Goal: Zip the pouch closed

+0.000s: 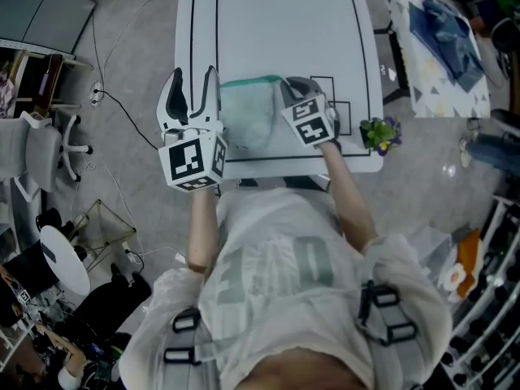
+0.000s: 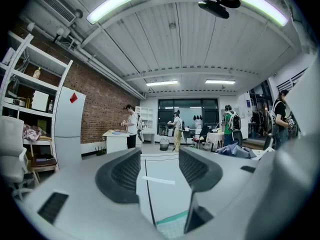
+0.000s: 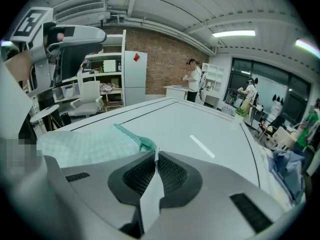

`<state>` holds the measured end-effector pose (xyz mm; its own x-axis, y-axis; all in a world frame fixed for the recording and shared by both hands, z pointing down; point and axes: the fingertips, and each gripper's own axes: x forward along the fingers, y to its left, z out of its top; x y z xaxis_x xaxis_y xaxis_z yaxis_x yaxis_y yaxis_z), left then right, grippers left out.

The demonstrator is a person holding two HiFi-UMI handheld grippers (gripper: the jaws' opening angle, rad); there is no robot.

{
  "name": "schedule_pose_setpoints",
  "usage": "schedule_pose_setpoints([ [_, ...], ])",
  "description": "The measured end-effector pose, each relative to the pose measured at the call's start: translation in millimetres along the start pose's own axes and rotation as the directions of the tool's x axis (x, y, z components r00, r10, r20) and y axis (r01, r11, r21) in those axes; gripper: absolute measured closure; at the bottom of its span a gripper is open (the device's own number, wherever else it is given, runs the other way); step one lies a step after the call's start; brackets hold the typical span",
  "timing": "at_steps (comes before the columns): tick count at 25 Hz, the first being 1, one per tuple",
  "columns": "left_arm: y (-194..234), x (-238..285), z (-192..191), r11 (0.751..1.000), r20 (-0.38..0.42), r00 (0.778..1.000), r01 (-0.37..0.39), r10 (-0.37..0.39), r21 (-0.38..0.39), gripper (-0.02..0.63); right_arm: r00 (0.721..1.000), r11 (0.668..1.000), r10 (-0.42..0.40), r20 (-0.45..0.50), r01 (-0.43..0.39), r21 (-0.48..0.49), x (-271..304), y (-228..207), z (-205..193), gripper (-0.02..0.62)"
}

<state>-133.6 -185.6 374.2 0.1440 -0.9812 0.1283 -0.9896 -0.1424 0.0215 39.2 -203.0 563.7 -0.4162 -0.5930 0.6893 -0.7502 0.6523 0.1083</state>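
The right gripper (image 3: 156, 156) pinches a white tab (image 3: 150, 201) on the pouch (image 3: 90, 144) left of its jaws, while the left gripper (image 2: 159, 159) gapes empty above the pouch.

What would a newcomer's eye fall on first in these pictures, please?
The mint-green mesh pouch, lying near the front edge of the white table, draws the eye first. At its right end the right gripper is shut on a thin white tab that joins the pouch's green corner. The left gripper hangs open at the pouch's left edge, gripping nothing.
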Motion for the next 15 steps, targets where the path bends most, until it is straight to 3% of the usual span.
schedule_pose_setpoints([
  [8, -8.0, -1.3, 7.0, 1.0, 0.02, 1.0, 0.015, -0.016, 0.007, 0.385, 0.99, 0.998, -0.045, 0.13, 0.049, -0.027, -30.4, -10.2, 47.5, 0.574],
  [15, -3.5, -5.3, 11.0, 1.0, 0.035, 0.999, 0.016, -0.015, -0.027, 0.387, 0.956, 0.996, -0.063, 0.287, 0.078, -0.042, -69.5, -15.7, 94.3, 0.574],
])
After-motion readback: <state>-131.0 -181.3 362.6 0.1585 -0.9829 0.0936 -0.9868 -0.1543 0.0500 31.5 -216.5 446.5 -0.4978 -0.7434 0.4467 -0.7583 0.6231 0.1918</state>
